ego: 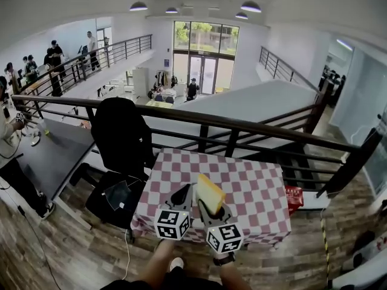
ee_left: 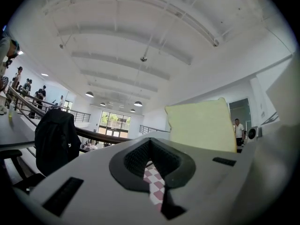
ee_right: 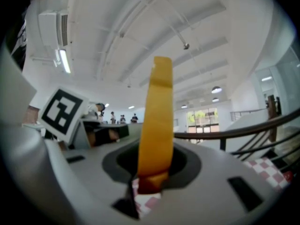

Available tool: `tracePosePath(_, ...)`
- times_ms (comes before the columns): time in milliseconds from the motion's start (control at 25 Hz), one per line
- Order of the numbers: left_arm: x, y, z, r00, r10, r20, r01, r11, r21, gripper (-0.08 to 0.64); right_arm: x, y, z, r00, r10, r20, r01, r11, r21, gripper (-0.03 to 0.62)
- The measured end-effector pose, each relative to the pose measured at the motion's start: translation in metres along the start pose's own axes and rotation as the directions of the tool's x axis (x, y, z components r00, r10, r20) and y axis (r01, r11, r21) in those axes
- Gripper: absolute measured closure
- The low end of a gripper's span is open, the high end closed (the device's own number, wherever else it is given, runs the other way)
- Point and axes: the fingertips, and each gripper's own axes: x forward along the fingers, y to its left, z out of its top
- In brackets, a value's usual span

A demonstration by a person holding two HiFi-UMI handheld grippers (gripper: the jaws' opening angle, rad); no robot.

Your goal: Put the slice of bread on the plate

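Note:
A slice of bread [ego: 210, 193] with a yellow-brown crust stands upright on its edge between the jaws of my right gripper [ego: 205, 207], which is shut on its lower edge. In the right gripper view the bread [ee_right: 157, 121] rises straight up out of the right gripper [ee_right: 150, 182]. My left gripper [ego: 181, 196] hangs close beside it on the left, jaws together and empty. The left gripper view shows the bread's pale face [ee_left: 201, 125] to the right, beyond the left gripper [ee_left: 157, 186]. Both grippers are above the near part of the red-and-white checked table [ego: 257, 186]. No plate is in view.
A black chair draped with a dark jacket [ego: 121, 139] stands left of the table. A dark metal railing [ego: 242, 125] runs behind the table, with a drop to a lower floor beyond. A red box [ego: 293, 198] sits at the table's right edge.

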Motion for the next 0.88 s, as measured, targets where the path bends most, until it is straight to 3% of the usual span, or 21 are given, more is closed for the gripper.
tracePosePath(640, 0.109, 0.114, -0.007, 0.999, -0.007, -0.032, 0.007, 1.000, -0.003, 0.541, 0.156, -0.052, -0.018, 0.998, -0.012, -0.064, 0.013, 1.000, 0.023, 0.483)
tracePosePath(880, 0.140, 0.126, 0.002, 0.999, -0.027, -0.022, 0.027, 1.000, 0.006, 0.541, 0.178, -0.081, -0.001, 0.996, -0.090, 0.024, 0.089, 0.996, 0.032, 0.483)
